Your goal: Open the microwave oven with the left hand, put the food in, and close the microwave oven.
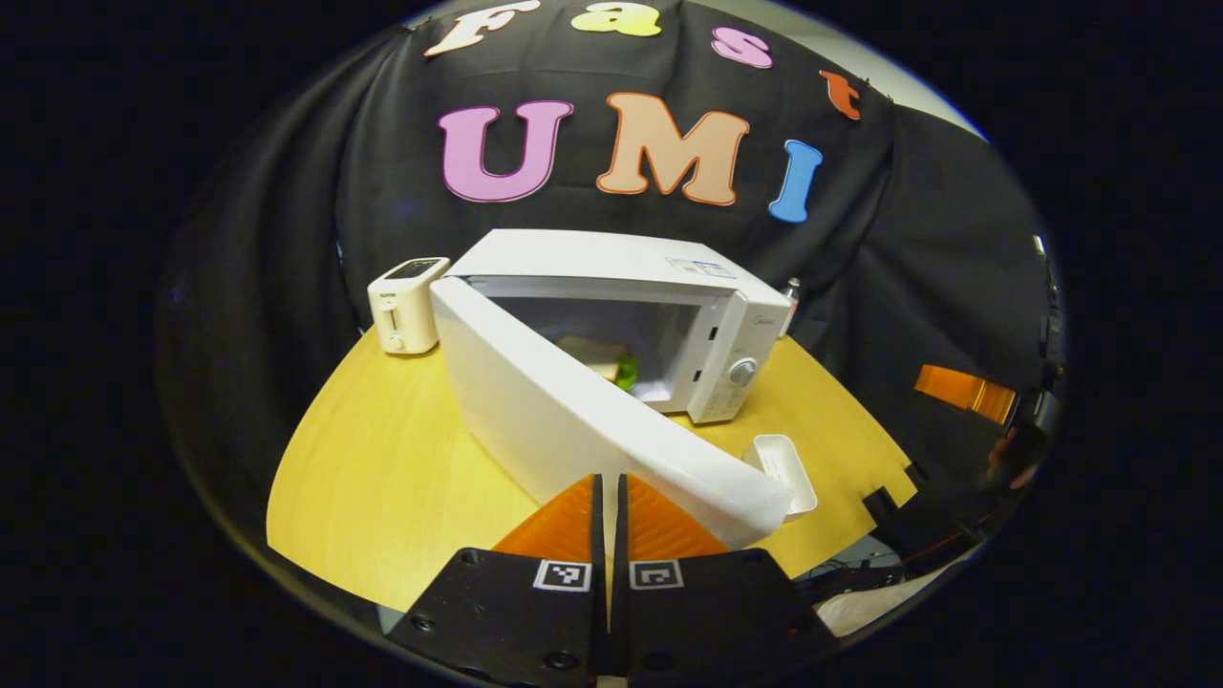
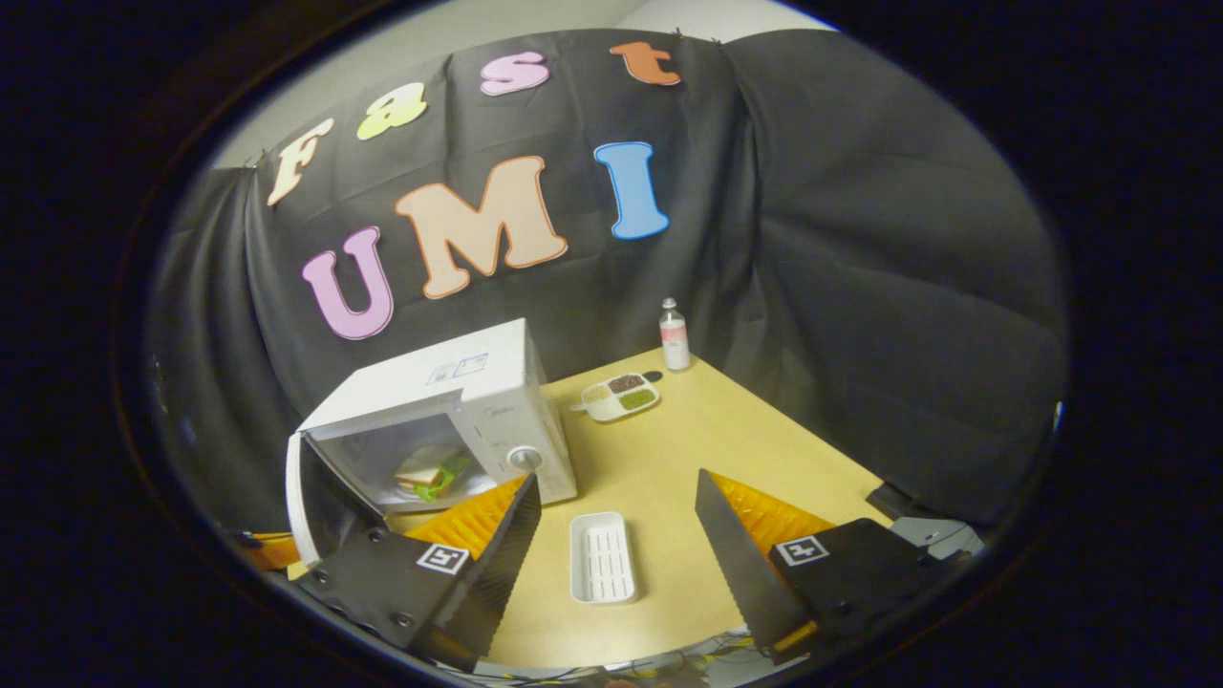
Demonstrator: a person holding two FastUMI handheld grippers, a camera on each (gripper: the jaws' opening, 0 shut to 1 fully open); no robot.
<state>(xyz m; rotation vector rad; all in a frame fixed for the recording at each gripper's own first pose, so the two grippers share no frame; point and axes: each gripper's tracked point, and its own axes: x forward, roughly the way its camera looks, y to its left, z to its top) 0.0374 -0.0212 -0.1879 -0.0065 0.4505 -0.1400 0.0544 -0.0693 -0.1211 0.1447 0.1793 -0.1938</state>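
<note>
Left gripper fingers closed together, empty, at half-open microwave door; right gripper wide open, empty, above white tray; sandwich inside microwave.

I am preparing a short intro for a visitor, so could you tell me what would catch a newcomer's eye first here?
First the white microwave at the back left of the yellow table, its door swung open and a sandwich lying inside. Next the empty white tray in front of it, seen between the fingers of the open right claw. The left claw sits shut just before the door.
</note>
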